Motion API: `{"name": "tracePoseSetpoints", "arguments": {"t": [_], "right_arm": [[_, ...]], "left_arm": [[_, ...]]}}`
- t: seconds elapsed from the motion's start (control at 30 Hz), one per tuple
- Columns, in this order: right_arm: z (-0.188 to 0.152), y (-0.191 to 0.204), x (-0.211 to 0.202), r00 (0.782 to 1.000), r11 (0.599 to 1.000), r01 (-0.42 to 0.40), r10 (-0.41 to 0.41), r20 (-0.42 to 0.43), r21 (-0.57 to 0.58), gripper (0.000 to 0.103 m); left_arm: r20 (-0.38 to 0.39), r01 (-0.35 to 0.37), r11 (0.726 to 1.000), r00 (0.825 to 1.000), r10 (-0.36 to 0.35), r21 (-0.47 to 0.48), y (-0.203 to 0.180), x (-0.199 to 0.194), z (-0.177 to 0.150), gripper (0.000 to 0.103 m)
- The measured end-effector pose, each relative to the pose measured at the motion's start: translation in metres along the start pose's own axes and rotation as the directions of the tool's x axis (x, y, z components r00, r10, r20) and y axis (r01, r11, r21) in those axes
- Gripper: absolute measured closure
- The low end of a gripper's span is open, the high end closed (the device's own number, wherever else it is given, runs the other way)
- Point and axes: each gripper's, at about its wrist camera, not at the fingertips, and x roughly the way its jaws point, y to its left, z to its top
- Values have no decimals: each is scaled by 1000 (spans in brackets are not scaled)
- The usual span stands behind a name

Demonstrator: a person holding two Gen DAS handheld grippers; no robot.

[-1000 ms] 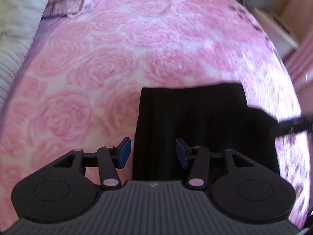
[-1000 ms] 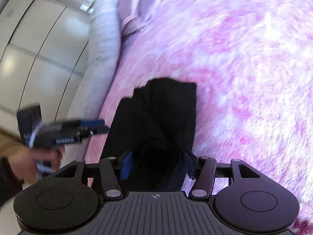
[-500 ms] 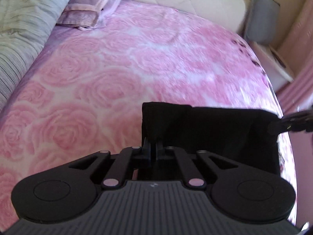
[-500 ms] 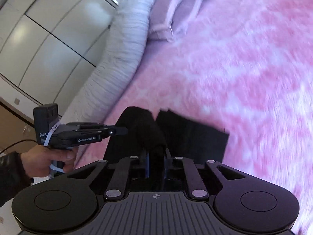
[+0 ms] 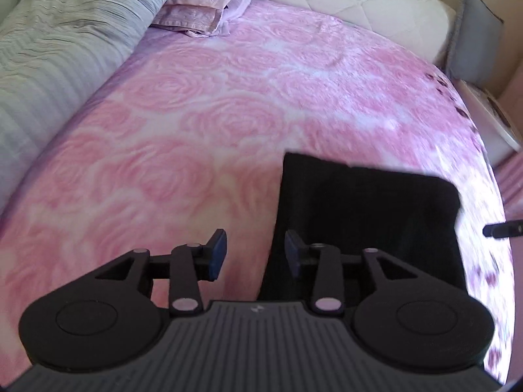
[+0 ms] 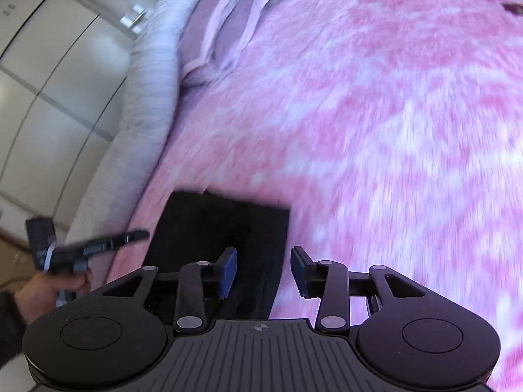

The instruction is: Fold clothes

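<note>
1. The black cloth (image 5: pixel 366 215) lies folded flat on the pink bed (image 5: pixel 212 114), near the bed's edge. I think it sits there so both my hands can reach it.
2. My left gripper (image 5: pixel 255 254) is opening. Nothing is between its fingers. One pad is over the bed, the other over the cloth's left edge.
3. My right gripper (image 6: pixel 264 269) is opening too, and it holds nothing. It hangs over the cloth's right edge.
4. I think both let go so the fold can stay put.
5. Pillows (image 5: pixel 209 6) sit far off at the head of the bed.
</note>
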Motion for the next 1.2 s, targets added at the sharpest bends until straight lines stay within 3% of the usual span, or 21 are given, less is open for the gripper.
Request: {"name": "tracePoseSetpoints", "arguments": {"t": [0.1, 0.2, 0.27, 0.37, 0.47, 0.57, 0.63, 0.73, 0.83, 0.97, 1.03, 1.07, 1.1, 1.13, 1.17, 1.2], "right_arm": [[-47, 19, -9, 985, 993, -111, 105, -134, -37, 62], [-98, 43, -4, 952, 980, -193, 175, -251, -48, 57], [-130, 60, 2, 927, 970, -236, 208, -311, -53, 55], [-155, 74, 17, 935, 976, -205, 171, -311, -78, 55], [-166, 59, 38, 954, 999, -54, 48, -295, -10, 57], [-170, 45, 38, 951, 997, -37, 56, -304, 67, 57], [-159, 61, 27, 951, 999, -44, 37, -306, -15, 57], [-137, 86, 7, 968, 983, -59, 14, -251, -175, 57], [-107, 113, 5, 985, 932, -91, 33, -167, -352, 57], [-90, 139, 50, 964, 790, -202, 56, -260, -579, 57], [-87, 128, 80, 940, 691, -215, -46, -338, -690, 57], [-80, 117, 87, 937, 661, -201, -87, -340, -723, 59], [-71, 104, 92, 935, 635, -182, -124, -331, -751, 76], [-63, 92, 97, 933, 608, -163, -161, -322, -777, 87], [-50, 84, 95, 937, 621, -111, -196, -290, -776, 96], [-36, 77, 91, 939, 642, -48, -232, -254, -765, 95]], "left_arm": [[-37, 42, 999, 998, -42, 23, -11, -32, -34, 66], [-83, 99, 994, 992, -95, 47, -26, -45, -68, 66], [-122, 83, 993, 990, -72, 87, -34, -39, -87, 66], [-170, 40, 987, 985, -12, 159, -36, -21, -108, 68], [-174, 29, 982, 985, 4, 185, -31, -2, -117, 73], [-183, 33, 974, 983, 9, 224, -33, 0, -114, 73], [-180, 23, 973, 983, 20, 231, -34, -10, -110, 73], [-135, -4, 973, 990, 36, 232, -36, -33, -106, 65], [-58, 25, 987, 998, -15, 161, -44, -57, -111, 61], [-29, 8, 994, 1000, -5, 110, -61, -62, -133, 52], [-48, -4, 996, 999, 8, 93, -67, -55, -146, 45], [-67, -8, 995, 998, 15, 99, -68, -50, -151, 45], [-87, -13, 994, 996, 23, 106, -70, -45, -156, 43], [-107, -18, 993, 994, 30, 113, -72, -40, -161, 42], [-112, -22, 990, 993, 38, 138, -74, -40, -162, 42], [-117, -25, 986, 992, 45, 165, -76, -41, -164, 42]]}}
